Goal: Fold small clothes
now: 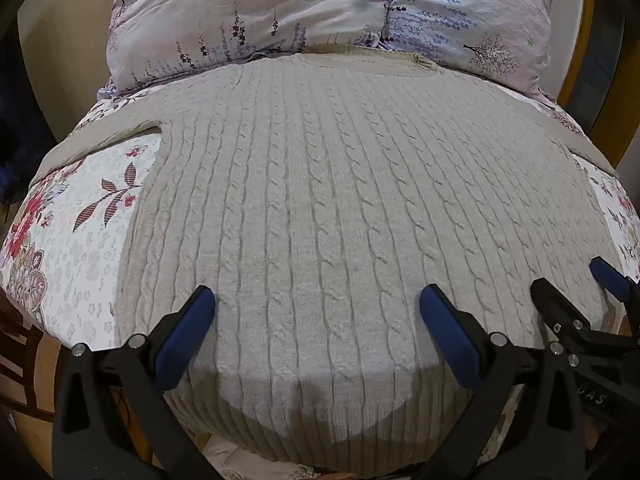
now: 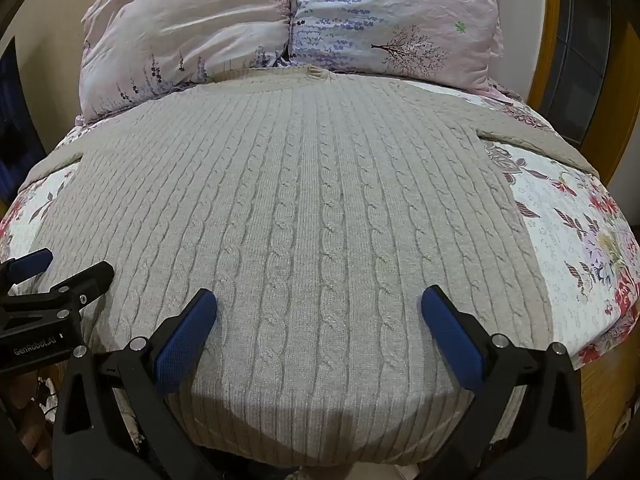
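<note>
A light grey cable-knit sweater [image 1: 320, 200] lies spread flat on the bed, collar at the far end by the pillows, sleeves stretched out to both sides. In the right wrist view the same sweater [image 2: 304, 208] fills the middle. My left gripper [image 1: 316, 300] hovers open over the sweater's lower left part, blue pads wide apart with only knit fabric below them. My right gripper [image 2: 318, 300] hangs open over the lower right part, nothing between its fingers. The right gripper [image 1: 576, 296] shows at the right edge of the left view, and the left gripper [image 2: 68, 268] at the left edge of the right view.
A floral bedspread [image 1: 80, 240] covers the bed beneath the sweater. Two pale pink floral pillows [image 1: 320, 12] lean at the head of the bed. A wooden frame [image 2: 548, 40] stands at the right. Wooden floor [image 1: 24, 360] shows past the bed's near left corner.
</note>
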